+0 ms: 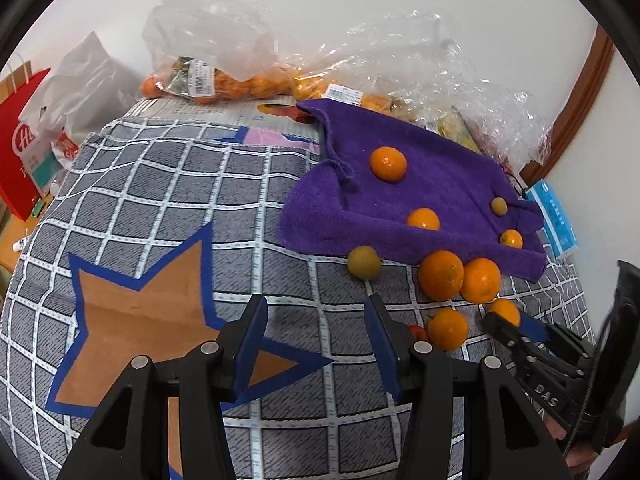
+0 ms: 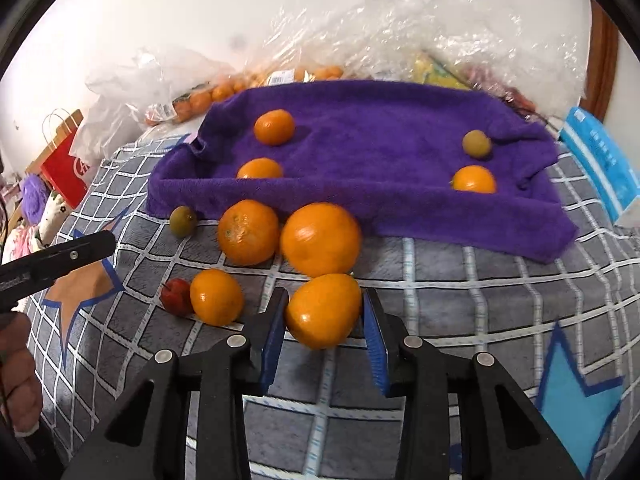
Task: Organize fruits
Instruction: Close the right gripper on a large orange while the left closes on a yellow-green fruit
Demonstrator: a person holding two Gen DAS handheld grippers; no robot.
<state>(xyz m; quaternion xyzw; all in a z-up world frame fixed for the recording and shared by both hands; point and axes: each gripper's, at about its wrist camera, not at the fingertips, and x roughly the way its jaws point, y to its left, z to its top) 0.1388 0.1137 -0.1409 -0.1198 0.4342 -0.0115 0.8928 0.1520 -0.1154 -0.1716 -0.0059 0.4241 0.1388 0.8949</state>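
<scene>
A purple towel [image 2: 380, 120] lies on the checked cloth with three oranges [image 2: 274, 127] and a small greenish fruit [image 2: 477, 143] on it. In front of it sit two large oranges [image 2: 248, 232], a smaller orange [image 2: 216, 297], a red fruit [image 2: 176, 294] and another greenish fruit [image 2: 183, 221]. My right gripper [image 2: 324, 316] is shut on an orange [image 2: 322, 312], its blue pads pressing both sides. My left gripper [image 1: 316, 312] is open with nothing between its fingers, left of the loose oranges [image 1: 441, 275]. The held orange [image 1: 505, 310] also shows there, at the right gripper's tips.
Clear plastic bags of oranges [image 1: 224, 80] and crumpled wrap [image 1: 440, 60] line the back by the wall. A red paper bag [image 1: 20, 148] stands far left, a blue-and-white pack [image 1: 556, 216] right of the towel. The cloth [image 1: 160, 208] carries star patterns.
</scene>
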